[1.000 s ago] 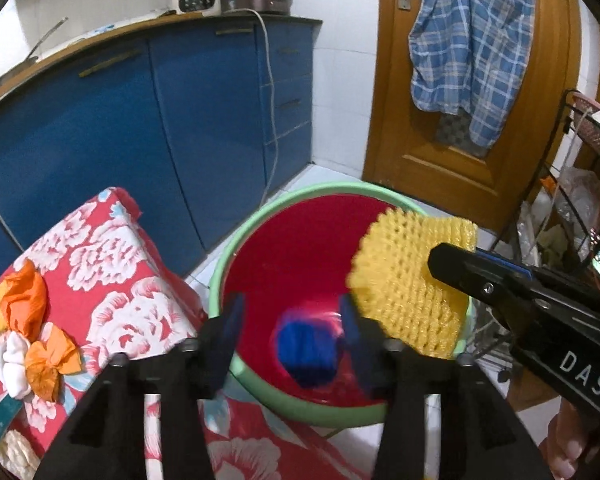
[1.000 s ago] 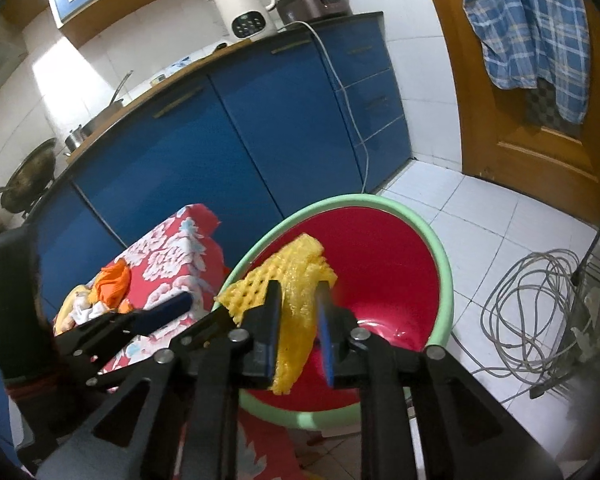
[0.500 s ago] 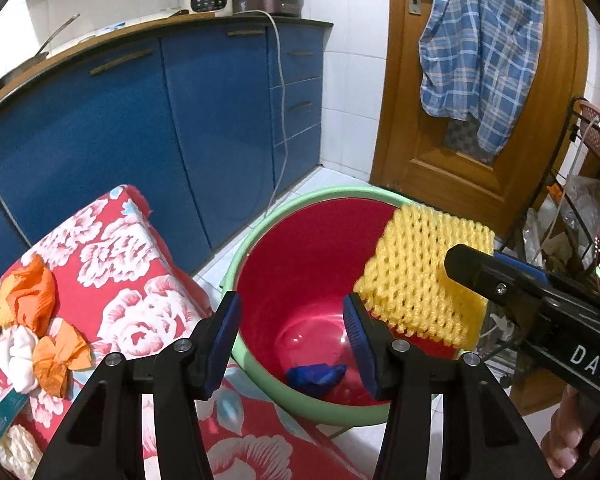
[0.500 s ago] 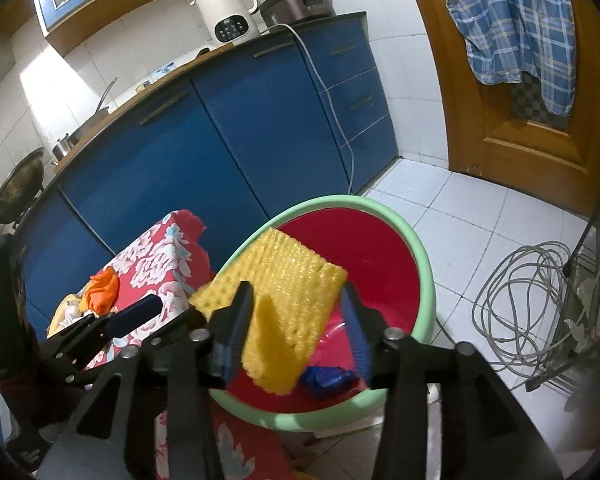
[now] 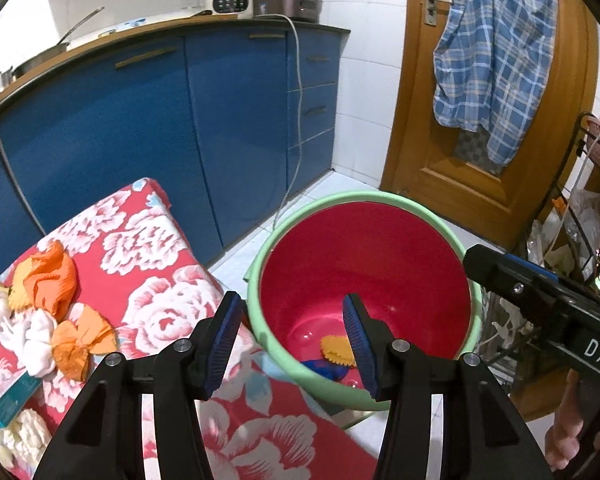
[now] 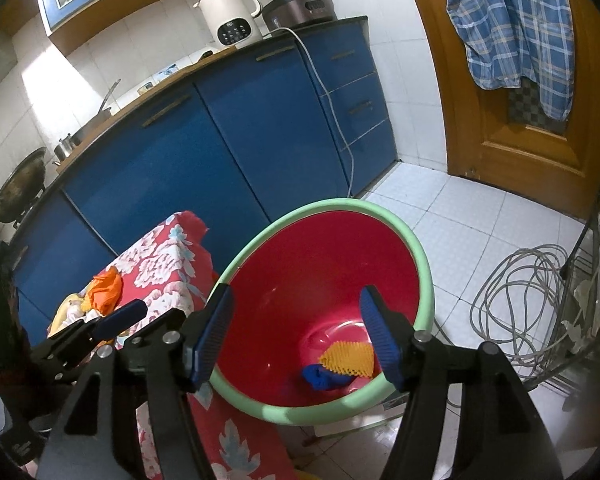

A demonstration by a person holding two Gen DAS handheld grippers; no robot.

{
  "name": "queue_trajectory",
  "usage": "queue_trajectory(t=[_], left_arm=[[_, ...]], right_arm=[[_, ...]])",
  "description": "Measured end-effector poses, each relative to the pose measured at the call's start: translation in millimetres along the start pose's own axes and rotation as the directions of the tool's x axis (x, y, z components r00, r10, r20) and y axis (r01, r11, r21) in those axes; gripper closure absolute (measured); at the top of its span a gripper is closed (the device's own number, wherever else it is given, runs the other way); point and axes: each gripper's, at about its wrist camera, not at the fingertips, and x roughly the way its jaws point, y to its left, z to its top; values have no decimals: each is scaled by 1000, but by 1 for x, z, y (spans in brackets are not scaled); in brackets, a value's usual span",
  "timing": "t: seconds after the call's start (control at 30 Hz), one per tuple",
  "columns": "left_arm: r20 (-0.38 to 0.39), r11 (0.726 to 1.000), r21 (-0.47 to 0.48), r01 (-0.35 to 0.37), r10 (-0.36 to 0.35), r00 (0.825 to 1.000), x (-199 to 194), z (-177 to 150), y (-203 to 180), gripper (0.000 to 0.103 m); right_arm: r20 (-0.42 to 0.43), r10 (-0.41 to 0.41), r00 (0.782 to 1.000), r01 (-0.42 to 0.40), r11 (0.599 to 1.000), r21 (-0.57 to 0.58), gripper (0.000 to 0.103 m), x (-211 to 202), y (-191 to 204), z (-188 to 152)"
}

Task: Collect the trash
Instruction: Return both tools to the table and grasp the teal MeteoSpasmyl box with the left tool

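Observation:
A red bucket with a green rim [image 5: 260, 264] [image 6: 424, 272] stands on the floor beside the floral table. At its bottom lie a yellow foam net [image 5: 336, 351] [image 6: 346, 358] and a blue scrap [image 5: 324, 370] [image 6: 320, 376]. My left gripper [image 5: 292, 340] is open and empty above the bucket's near rim. My right gripper [image 6: 296, 336] is open and empty over the bucket. On the floral tablecloth [image 5: 160, 280] lie orange crumpled papers [image 5: 44, 280] [image 6: 106, 290], a white tissue [image 5: 36, 340], a teal box [image 5: 8, 402] and a white foam piece [image 5: 24, 436].
Blue kitchen cabinets [image 5: 140, 140] stand behind the table. A wooden door [image 5: 480, 160] with a hanging plaid shirt [image 5: 496, 48] is at the right. A coil of grey cable [image 6: 520, 304] lies on the tiled floor. A wire rack [image 5: 580, 220] stands at the right.
My right gripper opened and the yellow foam net fell from it to the bucket's bottom, beside the blue scrap. Both grippers rose slightly and stay open.

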Motion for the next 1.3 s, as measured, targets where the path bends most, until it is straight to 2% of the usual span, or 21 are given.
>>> queue_trajectory(t=[0.4,0.73,0.87,1.0,1.3], left_arm=[[25,997,-67,-35,37,999,-40,-14,30,49],[16,980,-158,-122,126,992,-78,-39,80,49],[11,963,-201,-181,187,982,-91,-49,109,49],[1,934,-246,-259,267,964,-101,-58,140,45],[-62,878,-328,-348,347,936,-101,-73,190,40]], right_arm=[[9,41,999,-40,998,-39,36,-26,30,-8],[-36,106,994,-109,990,-92,36,-28,78,-25],[-59,133,989,-139,983,-116,36,-24,99,-33],[-83,158,984,-168,976,-137,36,-20,119,-40],[-119,183,976,-201,965,-171,36,-13,145,-52]])
